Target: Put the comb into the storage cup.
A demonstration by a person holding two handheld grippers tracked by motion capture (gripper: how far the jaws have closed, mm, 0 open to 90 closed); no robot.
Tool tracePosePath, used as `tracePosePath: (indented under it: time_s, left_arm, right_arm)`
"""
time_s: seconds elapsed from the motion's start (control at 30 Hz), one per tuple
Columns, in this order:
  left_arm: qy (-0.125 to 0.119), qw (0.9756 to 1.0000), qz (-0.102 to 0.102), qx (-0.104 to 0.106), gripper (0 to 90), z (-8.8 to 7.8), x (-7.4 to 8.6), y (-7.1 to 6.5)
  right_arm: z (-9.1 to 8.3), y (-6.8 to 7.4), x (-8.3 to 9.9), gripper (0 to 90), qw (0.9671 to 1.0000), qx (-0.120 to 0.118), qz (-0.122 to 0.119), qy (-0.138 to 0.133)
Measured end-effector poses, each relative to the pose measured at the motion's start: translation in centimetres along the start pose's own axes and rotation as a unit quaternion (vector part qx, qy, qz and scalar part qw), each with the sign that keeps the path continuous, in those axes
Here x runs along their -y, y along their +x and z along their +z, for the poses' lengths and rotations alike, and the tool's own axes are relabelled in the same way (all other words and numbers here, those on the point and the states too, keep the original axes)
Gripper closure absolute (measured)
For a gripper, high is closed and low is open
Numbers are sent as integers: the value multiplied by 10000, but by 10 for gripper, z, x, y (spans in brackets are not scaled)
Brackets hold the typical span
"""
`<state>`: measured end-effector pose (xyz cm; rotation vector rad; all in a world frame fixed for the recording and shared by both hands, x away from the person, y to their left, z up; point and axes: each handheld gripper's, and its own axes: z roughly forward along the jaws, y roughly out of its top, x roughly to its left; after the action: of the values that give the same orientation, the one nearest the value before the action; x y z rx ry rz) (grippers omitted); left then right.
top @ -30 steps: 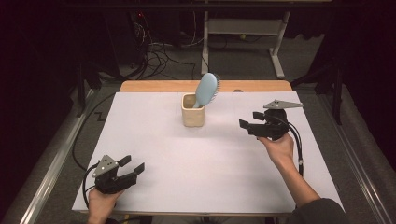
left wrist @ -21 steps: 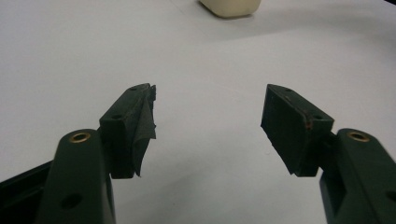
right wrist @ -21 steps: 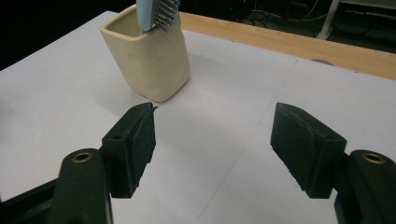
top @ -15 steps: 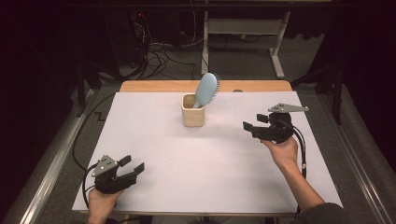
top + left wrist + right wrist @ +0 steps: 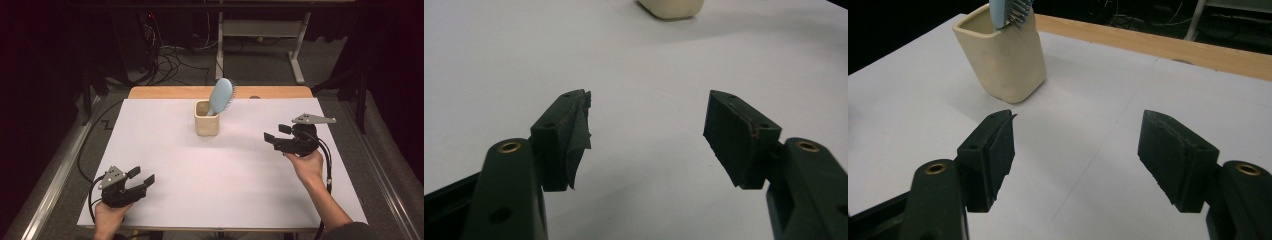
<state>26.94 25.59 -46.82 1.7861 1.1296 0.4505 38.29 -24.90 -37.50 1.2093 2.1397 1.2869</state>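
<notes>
Both tools are mine and both stand released: right gripper (image 5: 274, 139) hangs above the white table sheet (image 5: 210, 170) with nothing between its jaws, left gripper (image 5: 142, 178) likewise, near the front edge.

Largest item inspected: one cream ceramic-looking square cup (image 5: 206, 118), upright toward the far middle of the sheet, well apart from either tool. I judge it stiff, moderately heavy, smooth and breakable; grip across the walls.

Smaller: one light-blue plastic hairbrush (image 5: 221, 96), handle down in the cup, head leaning right. Likely light and rigid; I would pinch the neck below the bristles.
</notes>
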Motion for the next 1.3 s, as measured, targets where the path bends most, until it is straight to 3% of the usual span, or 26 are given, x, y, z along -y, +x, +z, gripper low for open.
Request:
tracePosePath:
  time_s: [1.3]
  left_arm:
    - [11,10000,-8,-10,352,0,0,0]
  right_arm:
    - [-23,-11,26,314,9998,111,115,-126]
